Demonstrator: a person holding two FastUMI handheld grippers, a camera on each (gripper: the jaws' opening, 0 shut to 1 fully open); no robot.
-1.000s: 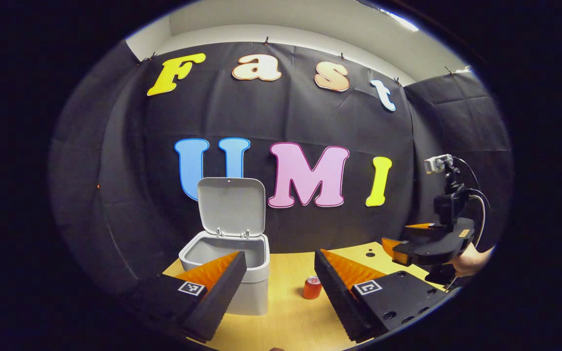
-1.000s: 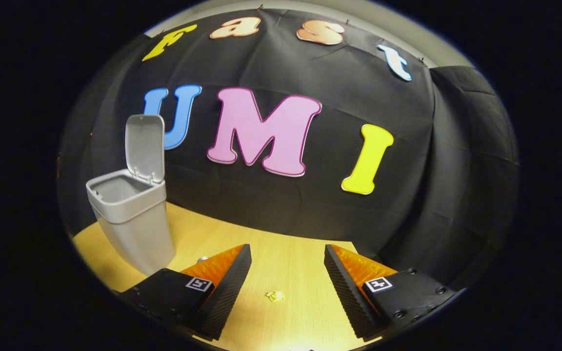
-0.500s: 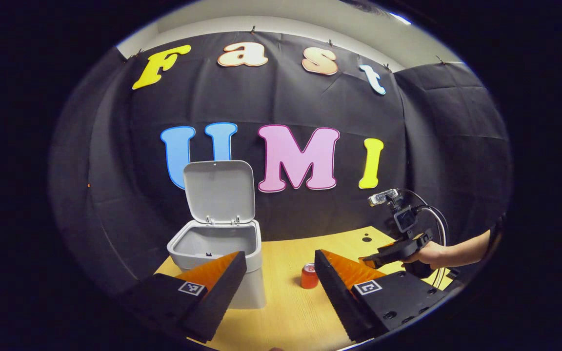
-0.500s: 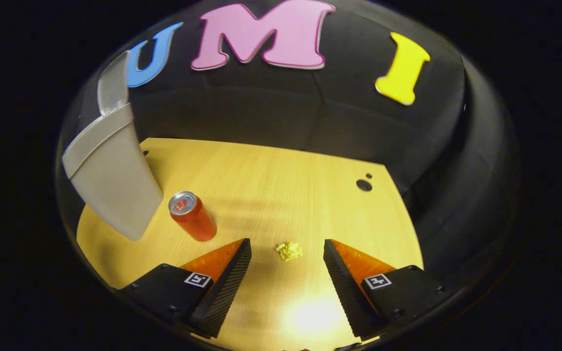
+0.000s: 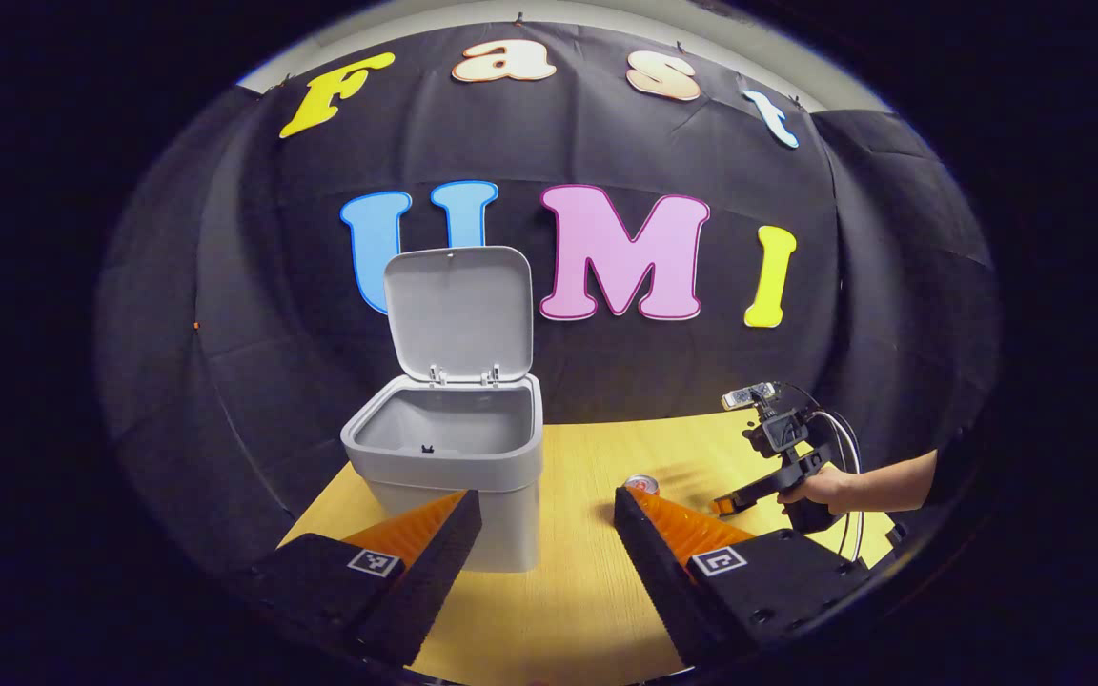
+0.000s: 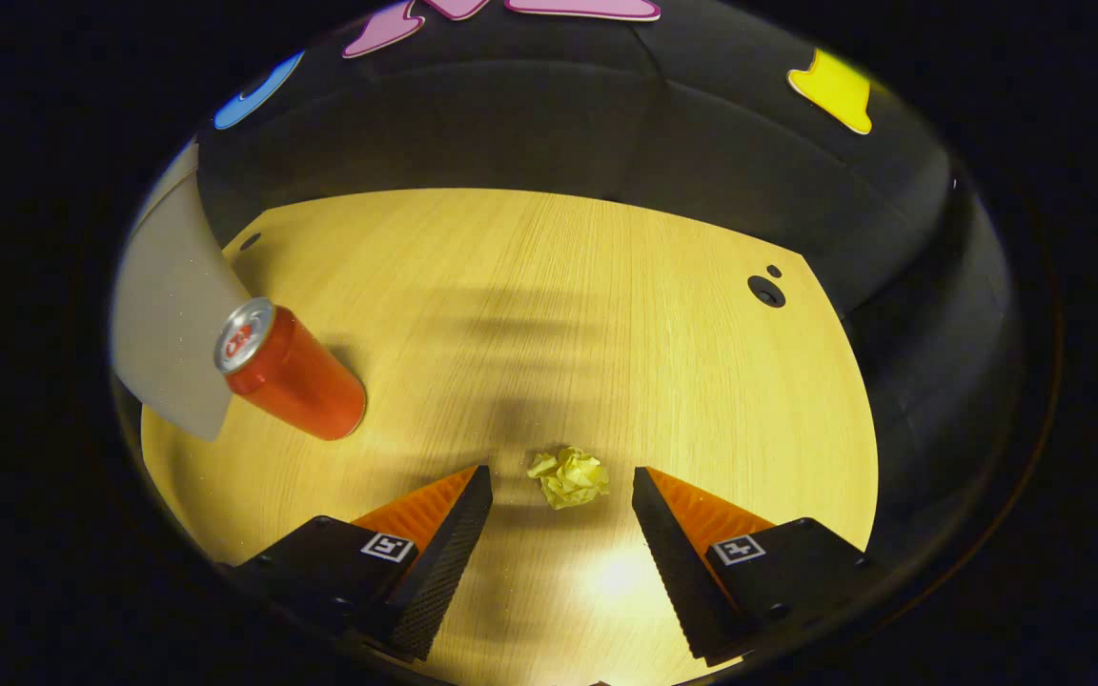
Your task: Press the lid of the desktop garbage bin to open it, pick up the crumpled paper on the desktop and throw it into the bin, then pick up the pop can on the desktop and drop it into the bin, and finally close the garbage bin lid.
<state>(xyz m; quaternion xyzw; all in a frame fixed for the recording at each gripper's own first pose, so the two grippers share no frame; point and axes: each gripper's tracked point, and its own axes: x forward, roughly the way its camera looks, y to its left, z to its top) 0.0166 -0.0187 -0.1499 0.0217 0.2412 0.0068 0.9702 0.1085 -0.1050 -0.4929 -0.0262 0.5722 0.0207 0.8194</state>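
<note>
In the right gripper view, the paper ball (image 6: 568, 476) lies on the worktop (image 6: 606, 314), just ahead of the gap between the right tongs (image 6: 560, 481). The can (image 6: 292, 376) stands off to the left, right beside the bin (image 6: 163, 324). In the left gripper view, the lid (image 5: 458, 310) stands up at the bin's back edge.

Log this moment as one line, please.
bin lid: open | right hand-held gripper: open, above crumpled paper | pop can: on desktop

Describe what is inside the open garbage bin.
The left gripper view shows the garbage bin with bare grey inner walls and one small dark mark; no paper or can appears, but its front wall hides the bottom.
</note>
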